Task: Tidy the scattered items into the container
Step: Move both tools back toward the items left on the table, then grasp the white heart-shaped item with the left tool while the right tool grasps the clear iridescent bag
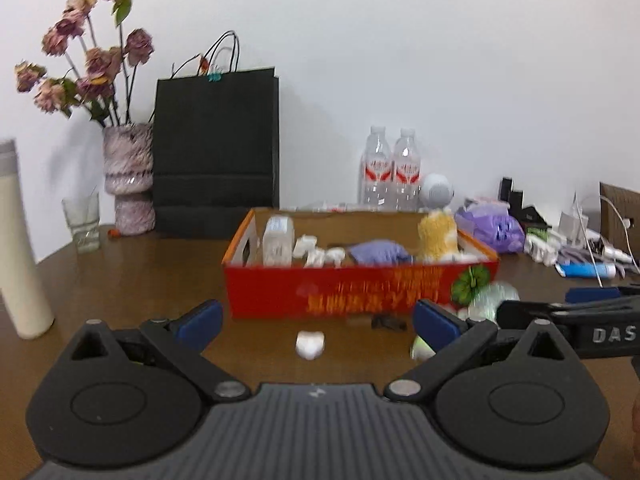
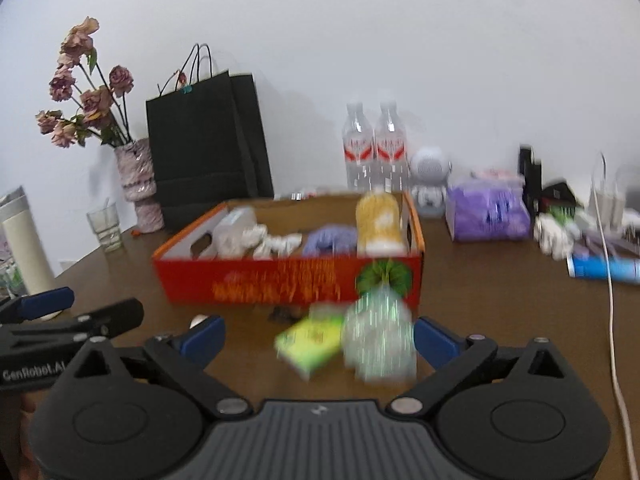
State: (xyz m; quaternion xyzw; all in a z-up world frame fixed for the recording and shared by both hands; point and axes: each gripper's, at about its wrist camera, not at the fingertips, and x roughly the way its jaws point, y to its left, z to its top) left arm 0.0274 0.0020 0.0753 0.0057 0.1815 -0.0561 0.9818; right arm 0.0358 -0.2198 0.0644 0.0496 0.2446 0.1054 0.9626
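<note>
The red cardboard box [image 1: 360, 292] [image 2: 280, 284] sits mid-table and holds a white bottle [image 1: 278, 240], white crumpled bits, a purple item [image 1: 378, 251] and a yellow fluffy item [image 2: 378, 220]. My left gripper [image 1: 318, 320] is open just in front of it, above a small white item [image 1: 310, 344] lying on the table; a small dark item [image 1: 386, 322] lies by the box. My right gripper [image 2: 318, 340] is open wide, with a yellow-green packet [image 2: 310, 342] and a clear crinkly packet [image 2: 378, 340] lying between its fingers, blurred. Each gripper shows at the other view's edge.
A vase of dried roses [image 1: 130, 184], a black paper bag [image 1: 216, 152], two water bottles [image 1: 390, 168] and a glass [image 1: 82, 220] line the back. A white flask [image 1: 20, 248] stands left. A purple pack [image 2: 488, 212], a blue tube [image 2: 604, 268] and a white cable [image 2: 612, 300] lie right.
</note>
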